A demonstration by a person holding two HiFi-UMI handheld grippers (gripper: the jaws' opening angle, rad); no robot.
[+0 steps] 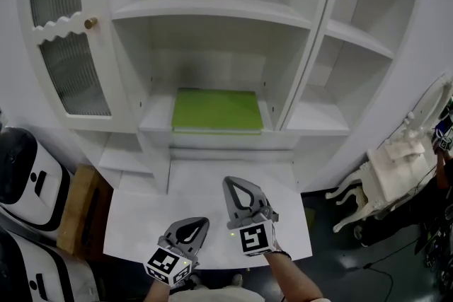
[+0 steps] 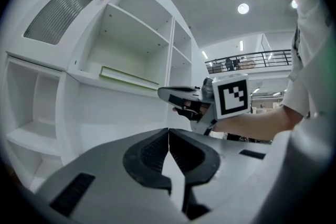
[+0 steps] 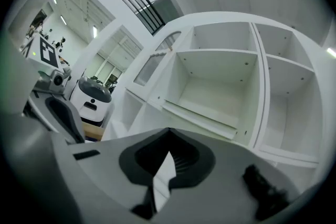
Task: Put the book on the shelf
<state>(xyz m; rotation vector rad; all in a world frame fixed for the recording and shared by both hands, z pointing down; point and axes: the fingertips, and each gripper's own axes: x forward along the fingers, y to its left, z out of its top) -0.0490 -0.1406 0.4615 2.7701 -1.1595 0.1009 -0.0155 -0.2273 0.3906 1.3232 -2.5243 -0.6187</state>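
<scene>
- Evidently the green book [image 1: 216,109] already lies flat on the shelf [image 1: 157,118], cover up, well ahead of both sets of jaws and above their level. Lying flat, it rests fully on the board and cannot tip.
- The left gripper [image 1: 202,223] has its jaws pressed together with nothing between them. It hangs over the white worktop [image 1: 141,219], nearer the person than its partner.
- The right gripper [image 1: 232,184] is likewise closed tight and empty. Its tips are just ahead of and beside the left jaws, pointing toward the shelf opening where the book sits.
- Neither gripper touches the book, which suggests the placing is complete. Closed, empty jaws kept apart from the shelf leave the book undisturbed.
- In the right gripper view the book shows as a thin edge along the shelf front, ahead of and beyond the tips.
- By my reading, all that remains is to keep both grippers clear of the cabinet [image 1: 311,46].
</scene>
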